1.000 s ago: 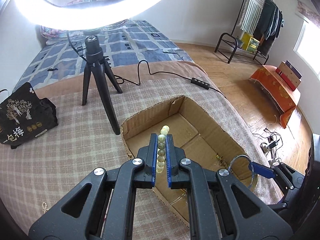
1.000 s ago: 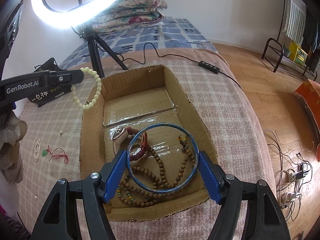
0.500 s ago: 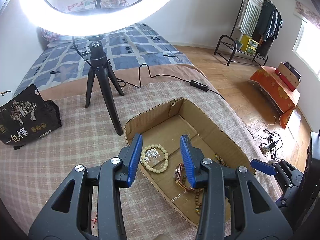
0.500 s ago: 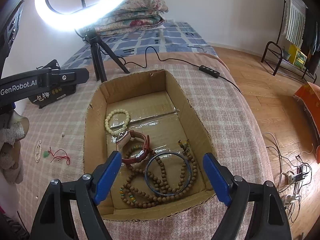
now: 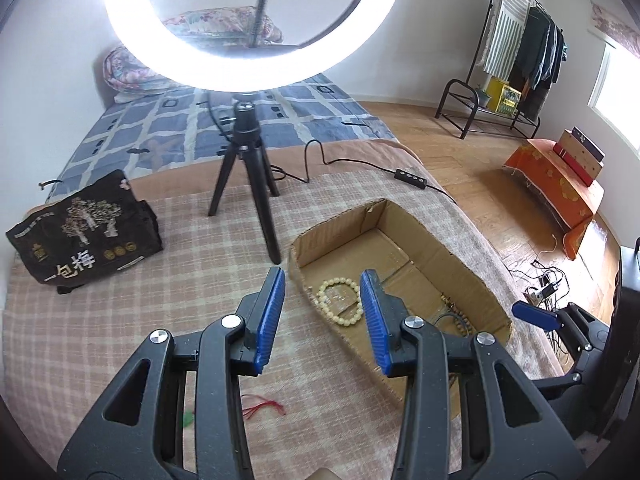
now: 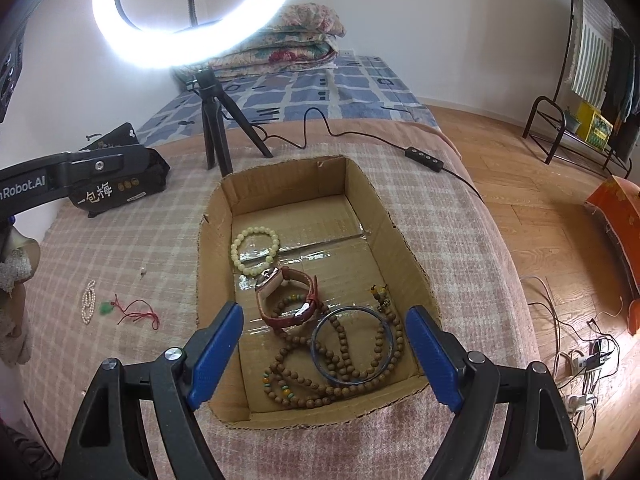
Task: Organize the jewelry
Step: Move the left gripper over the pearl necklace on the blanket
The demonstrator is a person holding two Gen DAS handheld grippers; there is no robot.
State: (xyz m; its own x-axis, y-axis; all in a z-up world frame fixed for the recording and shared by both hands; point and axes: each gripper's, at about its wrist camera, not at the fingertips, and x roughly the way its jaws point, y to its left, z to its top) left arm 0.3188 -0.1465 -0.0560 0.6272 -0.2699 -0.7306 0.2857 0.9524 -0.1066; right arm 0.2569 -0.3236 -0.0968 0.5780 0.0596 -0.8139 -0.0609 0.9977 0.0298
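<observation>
Dropped cream bracelet [image 6: 256,252] and blue bangle [image 6: 352,345] in box [image 6: 404,240], two tongs empty

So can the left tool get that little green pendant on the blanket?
Probably yes. The green pendant lies in the open outside the cardboard box, nothing covers it, and the left tool is open and empty.

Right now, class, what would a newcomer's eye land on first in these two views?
The glowing ring light on its black tripod dominates the top, at the bed's far side. Below it an open cardboard box holds a pale bead bracelet, a red-strapped watch and a blue bangle over brown prayer beads.
</observation>
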